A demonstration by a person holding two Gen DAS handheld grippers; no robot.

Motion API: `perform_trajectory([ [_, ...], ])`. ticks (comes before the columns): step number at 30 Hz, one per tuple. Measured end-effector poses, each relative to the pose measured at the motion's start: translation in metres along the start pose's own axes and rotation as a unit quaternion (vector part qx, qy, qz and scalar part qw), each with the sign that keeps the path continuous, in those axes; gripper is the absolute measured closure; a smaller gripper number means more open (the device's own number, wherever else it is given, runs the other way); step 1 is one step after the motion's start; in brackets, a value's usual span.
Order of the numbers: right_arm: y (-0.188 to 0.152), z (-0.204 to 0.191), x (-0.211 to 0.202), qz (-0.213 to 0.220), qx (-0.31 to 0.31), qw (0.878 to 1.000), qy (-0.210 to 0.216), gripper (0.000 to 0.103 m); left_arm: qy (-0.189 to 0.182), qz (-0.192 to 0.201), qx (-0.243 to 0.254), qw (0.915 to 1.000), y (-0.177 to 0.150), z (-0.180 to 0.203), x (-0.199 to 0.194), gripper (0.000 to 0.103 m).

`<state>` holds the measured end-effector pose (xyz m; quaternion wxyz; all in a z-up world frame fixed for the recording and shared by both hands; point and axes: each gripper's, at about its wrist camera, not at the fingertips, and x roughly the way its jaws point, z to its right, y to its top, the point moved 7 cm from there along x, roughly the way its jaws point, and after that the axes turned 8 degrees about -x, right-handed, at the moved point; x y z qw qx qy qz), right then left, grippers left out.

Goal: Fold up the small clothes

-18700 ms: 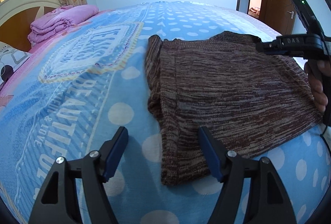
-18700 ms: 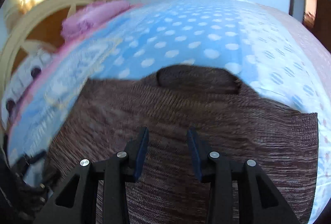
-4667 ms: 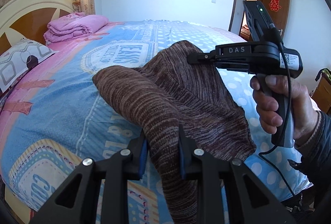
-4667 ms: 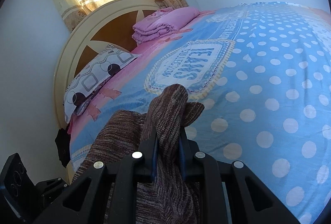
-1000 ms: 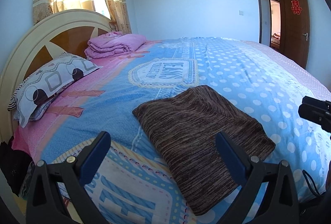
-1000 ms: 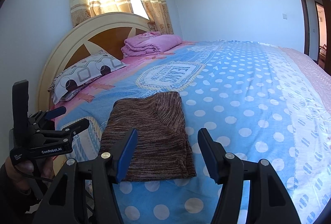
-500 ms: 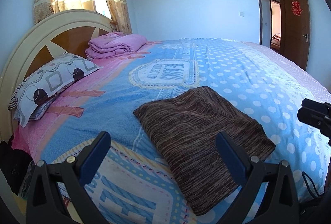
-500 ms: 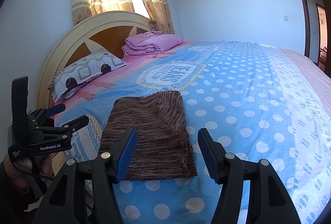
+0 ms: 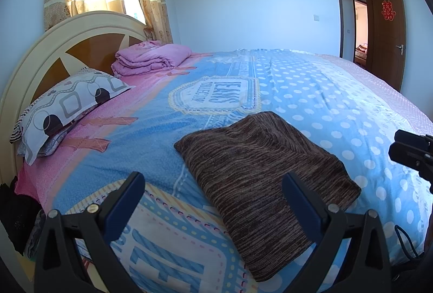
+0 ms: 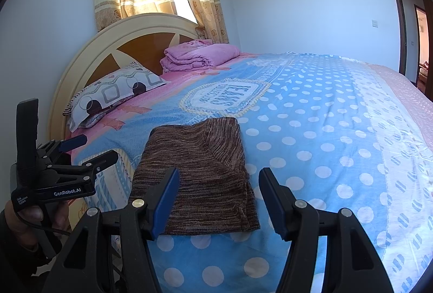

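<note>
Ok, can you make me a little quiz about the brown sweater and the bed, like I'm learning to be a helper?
1. True or false: the brown sweater lies folded flat on the bedspread.
2. What touches the sweater? A) left gripper B) right gripper C) neither
3. Fill in: the folded pink blanket sits by the ____.

Key
1. True.
2. C: both grippers are open and held off it.
3. headboard, next to the patterned pillow.
</note>
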<state>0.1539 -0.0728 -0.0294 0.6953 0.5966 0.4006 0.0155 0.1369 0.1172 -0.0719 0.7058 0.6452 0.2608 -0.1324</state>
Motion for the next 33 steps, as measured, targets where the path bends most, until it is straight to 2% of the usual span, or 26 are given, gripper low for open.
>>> perform_trajectory([
  [13,0.0042,-0.0002,-0.0058,0.018,-0.004,1.0,-0.006,0.041,-0.015,-0.012,-0.006,0.9998,-0.0006,0.0009,0.0019,0.0],
  [33,0.0031,-0.0027,-0.006,0.016,-0.008,1.0,-0.005,0.041,0.016,-0.017,-0.002,0.9997,-0.0055,-0.0048,0.0077,0.0],
])
